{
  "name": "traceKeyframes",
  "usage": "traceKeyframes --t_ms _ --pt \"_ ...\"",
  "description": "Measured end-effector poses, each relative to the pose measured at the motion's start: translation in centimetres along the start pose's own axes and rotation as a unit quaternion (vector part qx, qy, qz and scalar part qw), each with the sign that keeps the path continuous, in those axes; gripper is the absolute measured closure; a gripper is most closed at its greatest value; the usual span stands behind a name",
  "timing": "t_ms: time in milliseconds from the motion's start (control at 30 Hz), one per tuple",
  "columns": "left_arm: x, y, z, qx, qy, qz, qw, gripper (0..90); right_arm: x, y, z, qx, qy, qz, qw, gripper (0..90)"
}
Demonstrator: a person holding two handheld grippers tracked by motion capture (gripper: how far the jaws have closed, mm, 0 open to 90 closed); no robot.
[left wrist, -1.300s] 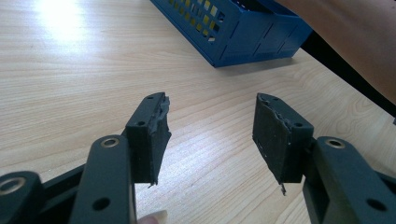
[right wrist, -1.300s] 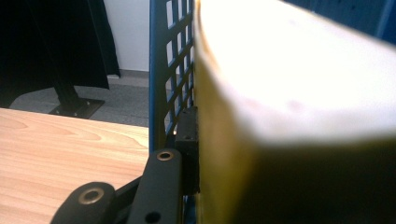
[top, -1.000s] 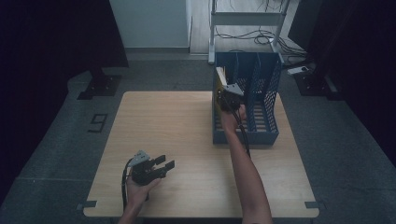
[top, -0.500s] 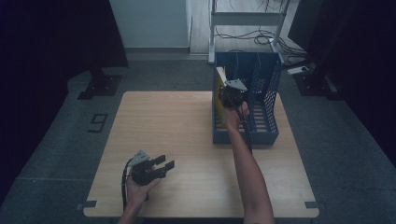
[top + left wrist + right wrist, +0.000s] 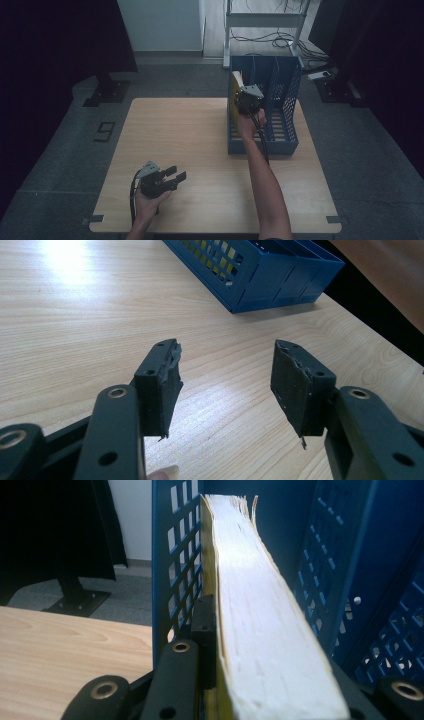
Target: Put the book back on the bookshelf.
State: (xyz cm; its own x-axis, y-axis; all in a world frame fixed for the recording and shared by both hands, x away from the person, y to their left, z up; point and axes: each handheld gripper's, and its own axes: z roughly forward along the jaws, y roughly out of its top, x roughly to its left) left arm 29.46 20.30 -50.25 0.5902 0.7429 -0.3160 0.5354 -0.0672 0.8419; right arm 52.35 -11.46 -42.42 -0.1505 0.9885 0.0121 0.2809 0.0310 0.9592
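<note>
Book (image 5: 270,630) with yellow cover stands in the leftmost slot of the blue file rack (image 5: 287,145), clamped by the right gripper (image 5: 247,100), and may jam against the slot wall if tilted, while the left gripper (image 5: 175,176) waits open above the table (image 5: 175,130).

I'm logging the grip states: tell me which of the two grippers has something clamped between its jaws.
The right gripper, at the blue file rack, clamps the yellow-covered book. The left gripper stands open over bare tabletop.
</note>
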Motion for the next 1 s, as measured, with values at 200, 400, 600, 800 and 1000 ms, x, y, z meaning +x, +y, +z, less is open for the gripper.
traceKeyframes --t_ms 200,400,600,800,1000 --pt "0.2 -0.1 0.1 0.001 0.001 -0.003 1.0000 45.5 0.5 0.2 0.6 -0.020 -0.014 0.003 0.9997 75.2" --pt "0.4 -0.1 0.1 0.001 0.002 -0.004 1.0000 45.5 1.2 0.4 1.6 -0.025 -0.020 0.001 0.9995 75.2" --pt "0.5 -0.1 0.1 0.000 0.000 -0.005 1.0000 45.6 1.6 -0.1 2.2 -0.028 -0.025 0.007 0.9993 75.1" --pt "0.4 -0.1 0.2 0.002 -0.001 -0.004 1.0000 45.6 1.6 -0.1 2.3 -0.031 -0.019 0.002 0.9993 74.9" --pt "0.1 -0.2 0.3 0.004 -0.002 0.000 1.0000 45.5 1.2 -0.2 1.9 -0.027 0.001 -0.002 0.9996 69.4"
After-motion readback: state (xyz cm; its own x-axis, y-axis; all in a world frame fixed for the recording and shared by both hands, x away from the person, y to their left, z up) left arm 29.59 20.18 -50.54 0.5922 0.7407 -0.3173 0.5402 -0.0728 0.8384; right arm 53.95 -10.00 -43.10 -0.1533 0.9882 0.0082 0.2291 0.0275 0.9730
